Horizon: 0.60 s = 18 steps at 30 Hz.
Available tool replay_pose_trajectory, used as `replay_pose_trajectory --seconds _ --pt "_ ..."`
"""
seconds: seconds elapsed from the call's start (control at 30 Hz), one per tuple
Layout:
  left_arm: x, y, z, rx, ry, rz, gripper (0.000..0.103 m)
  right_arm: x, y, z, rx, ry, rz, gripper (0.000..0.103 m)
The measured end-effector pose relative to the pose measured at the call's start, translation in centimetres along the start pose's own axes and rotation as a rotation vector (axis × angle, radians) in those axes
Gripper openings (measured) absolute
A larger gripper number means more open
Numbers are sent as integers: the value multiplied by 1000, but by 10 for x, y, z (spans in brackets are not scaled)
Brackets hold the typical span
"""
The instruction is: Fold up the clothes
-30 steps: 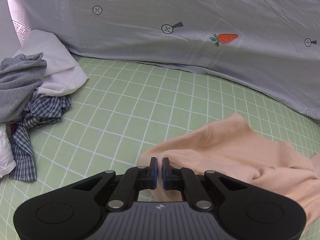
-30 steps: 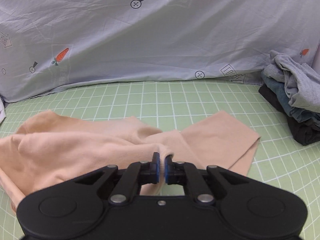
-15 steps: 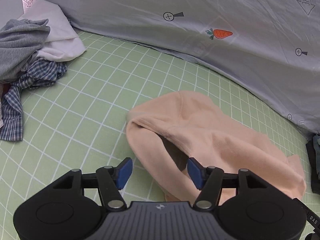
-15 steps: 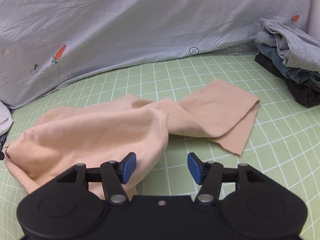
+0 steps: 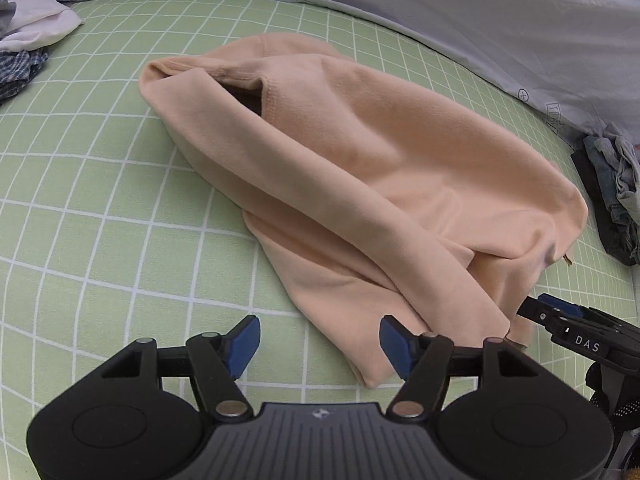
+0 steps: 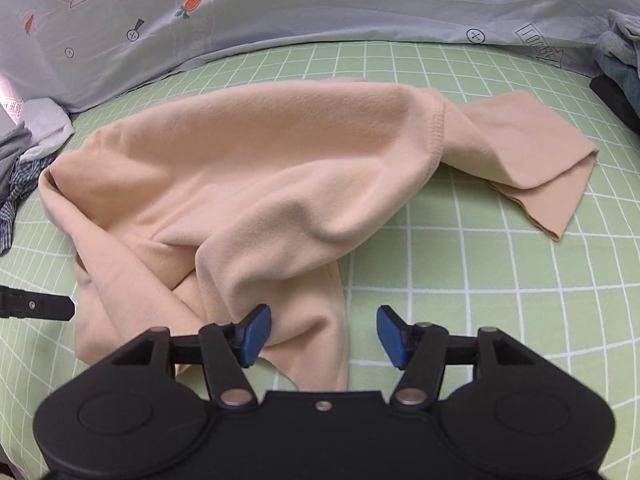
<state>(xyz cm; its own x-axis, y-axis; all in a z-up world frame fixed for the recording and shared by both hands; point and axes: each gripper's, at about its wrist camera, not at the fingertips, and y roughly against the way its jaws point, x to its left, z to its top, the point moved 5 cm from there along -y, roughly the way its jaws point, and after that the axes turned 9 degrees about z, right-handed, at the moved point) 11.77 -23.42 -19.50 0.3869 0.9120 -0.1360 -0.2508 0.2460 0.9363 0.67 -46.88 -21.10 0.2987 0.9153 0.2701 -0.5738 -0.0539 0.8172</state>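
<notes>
A peach fleece garment [image 5: 360,168] lies loosely bunched on the green grid mat [image 5: 100,208], one flat end [image 6: 532,152] stretched out to the right in the right wrist view. My left gripper [image 5: 320,340] hovers over its near edge, jaws opening, pads off the cloth; only a fold tip lies by the right pad. My right gripper [image 6: 324,328] is open above the garment's near hem [image 6: 312,344], which sits between the pads without being pinched. Each view catches a black finger of the other gripper: the right one's finger [image 5: 560,316] and the left one's finger [image 6: 40,307].
A heap of white, grey and checked clothes [image 5: 28,40] lies at the mat's far left. Dark and grey folded clothes [image 5: 612,200] are stacked at the right edge. A pale grey printed sheet [image 6: 320,0] hangs along the back of the mat.
Both grippers were shut on the peach garment, then opened and let it drop onto the mat. Both have since tilted down and moved closer over it.
</notes>
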Motion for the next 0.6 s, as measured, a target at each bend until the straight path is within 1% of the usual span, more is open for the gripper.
replay_pose_trajectory --seconds 0.07,0.13,0.17,0.2,0.23,0.3,0.33,0.37,0.4,0.43,0.53,0.6 --pt "-12 -6 -2 5 -30 -9 69 -2 -3 -4 16 4 -1 58" --pt "-20 -10 -3 -1 -50 5 71 -4 -2 -4 11 -4 32 53" --pt "-24 -12 -4 -5 -59 13 72 -5 -2 -5 9 -9 49 46" --pt "-27 -14 -5 -13 -61 21 72 -4 -1 -6 5 -11 65 28" --pt "-29 -15 -5 -24 -57 25 72 -3 1 -7 1 -13 81 13" --pt "-32 -15 -8 -45 -49 19 71 -2 3 -9 -6 -16 112 12" --pt "-33 -15 -9 -58 -40 20 62 -1 6 -11 -10 -3 109 11" --pt "-34 -14 -11 -70 -31 21 42 0 9 -13 -16 7 103 11" --pt "-34 -13 -13 -81 -17 24 32 -1 13 -14 -25 3 100 11" --pt "-32 -10 -14 -91 4 30 17 -2 17 -15 -35 -2 98 11" --pt "-22 4 -22 -112 63 34 13 -6 32 -20 -63 -21 88 10" --pt "-16 14 -27 -127 78 48 12 -6 42 -24 -79 -31 79 10"
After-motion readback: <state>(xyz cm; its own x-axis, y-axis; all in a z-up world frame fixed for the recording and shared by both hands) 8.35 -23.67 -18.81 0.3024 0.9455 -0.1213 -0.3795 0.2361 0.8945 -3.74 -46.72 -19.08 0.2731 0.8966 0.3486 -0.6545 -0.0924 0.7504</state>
